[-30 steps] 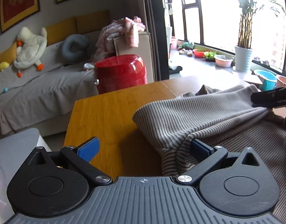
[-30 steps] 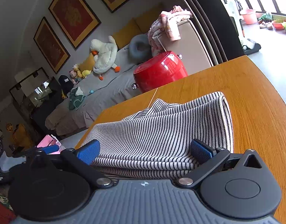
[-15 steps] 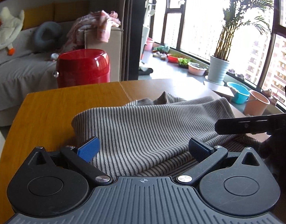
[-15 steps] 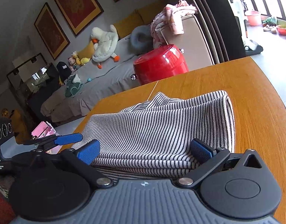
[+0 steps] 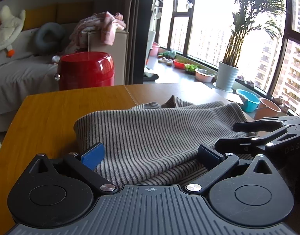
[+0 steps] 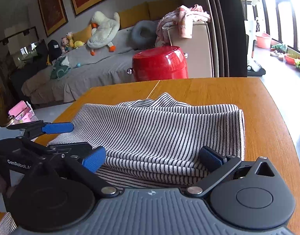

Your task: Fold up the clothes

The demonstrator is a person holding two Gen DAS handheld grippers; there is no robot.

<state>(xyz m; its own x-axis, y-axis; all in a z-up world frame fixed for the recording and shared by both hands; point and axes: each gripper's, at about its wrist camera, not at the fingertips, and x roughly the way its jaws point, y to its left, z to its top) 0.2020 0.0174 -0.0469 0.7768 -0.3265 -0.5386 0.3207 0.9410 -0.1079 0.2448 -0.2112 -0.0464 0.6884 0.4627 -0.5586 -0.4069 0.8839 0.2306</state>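
The grey-and-black striped knit garment (image 5: 150,135) lies folded in layers on the orange-brown wooden table (image 5: 52,115), its doubled edge toward the window side. The left gripper (image 5: 150,155) sits low at the near edge, jaws spread wide, blue pads either side of the cloth and gripping nothing. Just beside it the right gripper (image 6: 152,158) is equally wide open over the stacked layers, also holding nothing. Beyond the table stands a glossy red round stool (image 6: 159,63), near the grey-covered sofa (image 6: 71,74).
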